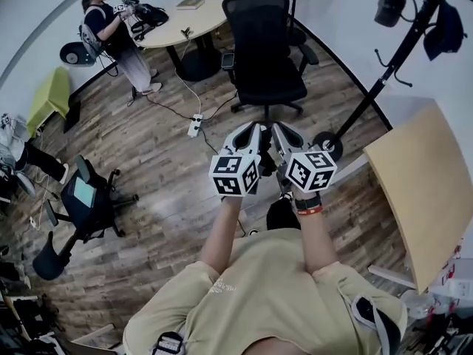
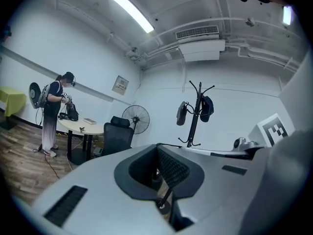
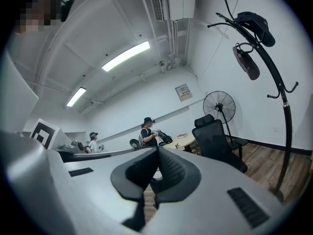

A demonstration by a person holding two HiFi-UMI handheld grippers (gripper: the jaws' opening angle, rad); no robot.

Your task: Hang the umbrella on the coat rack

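Head view: the person holds the left gripper (image 1: 250, 130) and right gripper (image 1: 283, 130) side by side, well apart from the tall black metal coat rack (image 1: 384, 80). What are the jaws doing?

Reply: both gripper views show the pads pressed together with nothing between them. What looks like the dark folded umbrella (image 3: 246, 62) hangs off a rack hook, just under a dark cap (image 3: 254, 21).

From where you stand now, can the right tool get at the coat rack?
Probably yes, with a step forward. The coat rack stands ahead and to the right of the right tool, with bare floor between them. The office chair is further left, out of that line.
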